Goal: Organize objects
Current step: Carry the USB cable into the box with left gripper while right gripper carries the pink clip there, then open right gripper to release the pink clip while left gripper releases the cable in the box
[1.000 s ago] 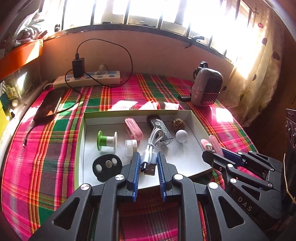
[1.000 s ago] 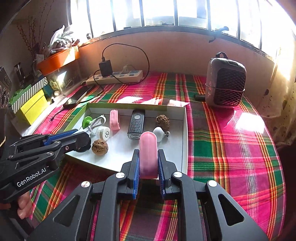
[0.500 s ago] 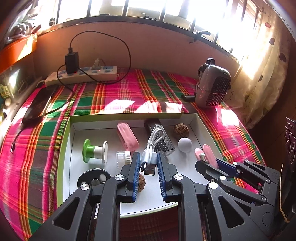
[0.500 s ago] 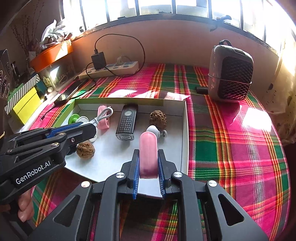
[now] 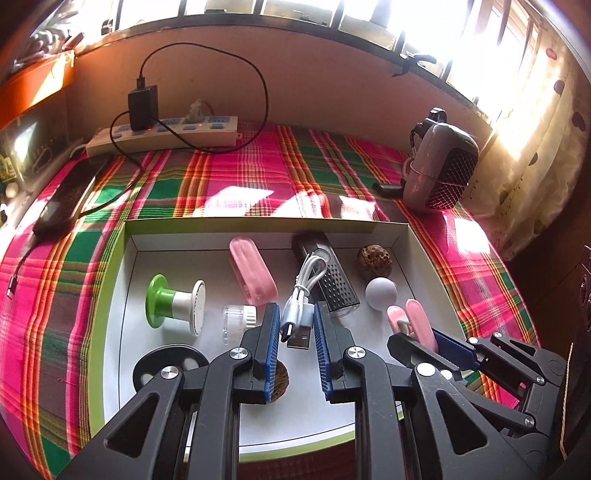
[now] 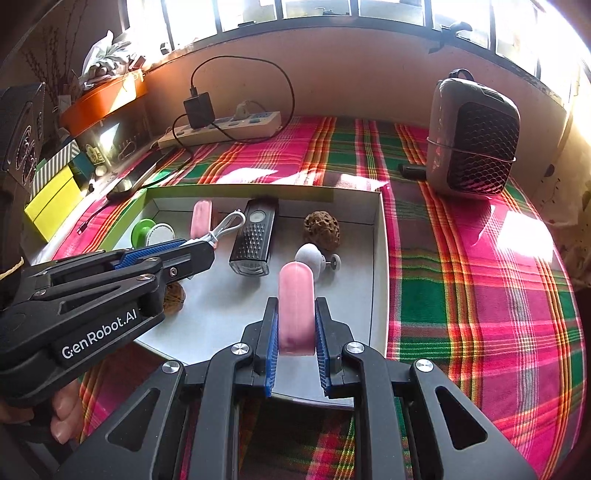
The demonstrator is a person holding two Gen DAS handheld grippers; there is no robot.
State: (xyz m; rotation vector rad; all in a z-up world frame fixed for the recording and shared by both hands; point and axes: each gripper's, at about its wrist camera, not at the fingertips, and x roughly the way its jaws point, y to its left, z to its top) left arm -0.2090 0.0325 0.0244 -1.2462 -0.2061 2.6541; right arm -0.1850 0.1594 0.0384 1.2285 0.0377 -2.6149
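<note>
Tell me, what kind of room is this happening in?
Most likely a home, a table set under a window. A plaid tablecloth covers it, a power strip with a plugged-in charger lies along the wall, and a small portable heater stands near the barred window.

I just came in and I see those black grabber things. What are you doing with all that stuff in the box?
A person is tidying small things into a shallow white box on a checked cloth. The left hand-held gripper is shut on a coiled white USB cable, held over the box. The right hand-held gripper is shut on a pink case, also over the box. A flashlight and walnuts already lie inside.
</note>
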